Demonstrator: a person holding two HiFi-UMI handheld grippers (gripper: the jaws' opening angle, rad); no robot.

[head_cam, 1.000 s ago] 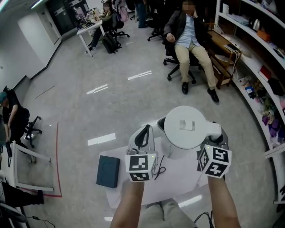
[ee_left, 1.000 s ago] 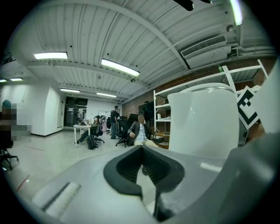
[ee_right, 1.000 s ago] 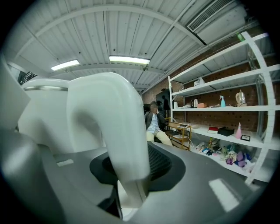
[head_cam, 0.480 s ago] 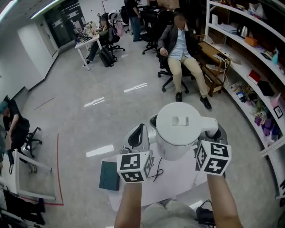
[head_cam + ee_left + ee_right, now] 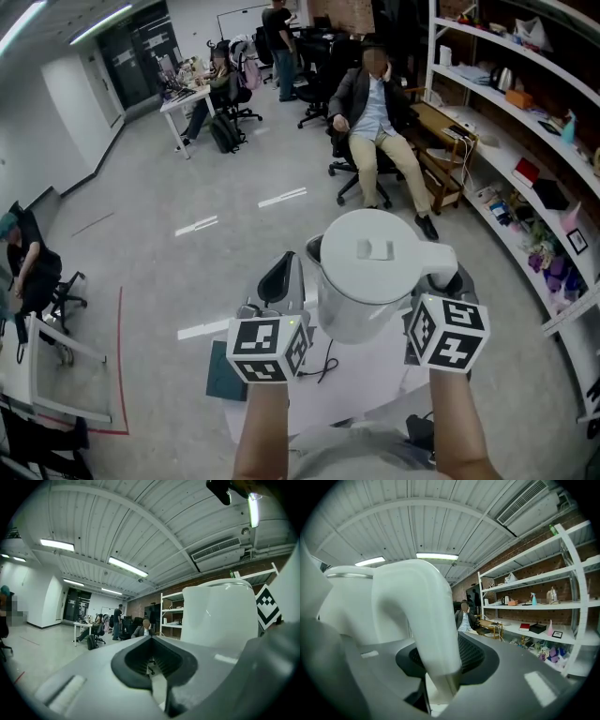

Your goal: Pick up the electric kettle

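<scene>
Pinching the electric kettle by its handle is the right gripper; left gripper alongside, jaws pressed together

Open-plan office with a desk, swivel chairs and wall shelves

We are finding no words, brands or numbers that can be read. We are seeing only black-and-white square marker patterns, without letters or digits, on the cube of the left tool and the cube of the right tool. Print on the shelf goods is showing too small to read.
</scene>
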